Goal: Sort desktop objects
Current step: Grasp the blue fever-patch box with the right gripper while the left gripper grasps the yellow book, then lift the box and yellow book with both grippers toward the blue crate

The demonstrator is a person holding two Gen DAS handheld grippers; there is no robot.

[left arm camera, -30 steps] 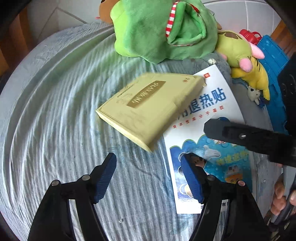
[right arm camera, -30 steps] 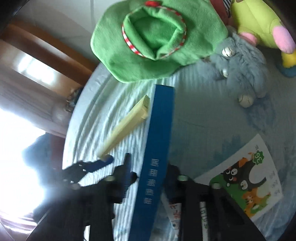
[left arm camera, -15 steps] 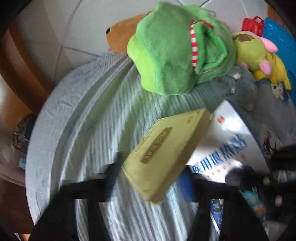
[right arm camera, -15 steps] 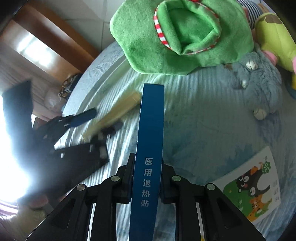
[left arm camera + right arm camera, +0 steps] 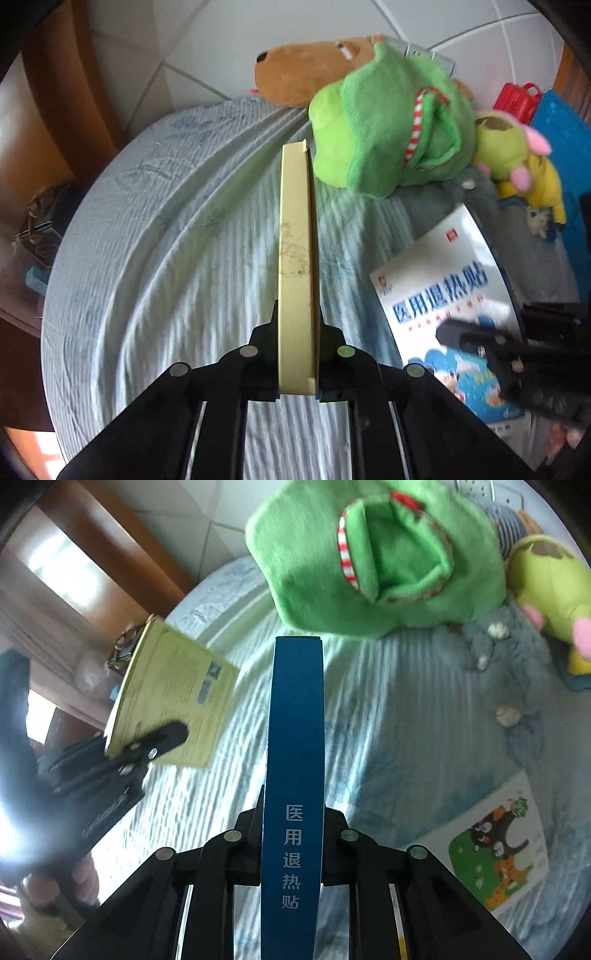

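My left gripper [image 5: 296,334] is shut on a flat yellow box [image 5: 295,258], held edge-on above the striped blue cloth [image 5: 166,258]. The same yellow box [image 5: 173,701] shows its broad face in the right wrist view, with the left gripper's fingers [image 5: 162,738] on it. My right gripper [image 5: 293,825] is shut on a blue box [image 5: 295,757] with white Chinese lettering, held edge-on. In the left wrist view that box shows its white and blue front [image 5: 450,302], with the right gripper [image 5: 498,350] clamped on it.
Plush toys crowd the far side: a green one [image 5: 391,136], a brown bear [image 5: 310,70], a yellow-green one [image 5: 517,155] and a grey one [image 5: 509,657]. A cartoon card [image 5: 495,849] lies on the cloth at right. A blue crate [image 5: 565,140] stands far right.
My left gripper has closed on the yellow box and lifted it off the cloth, turning it edge-on. My right gripper has raised the blue box.
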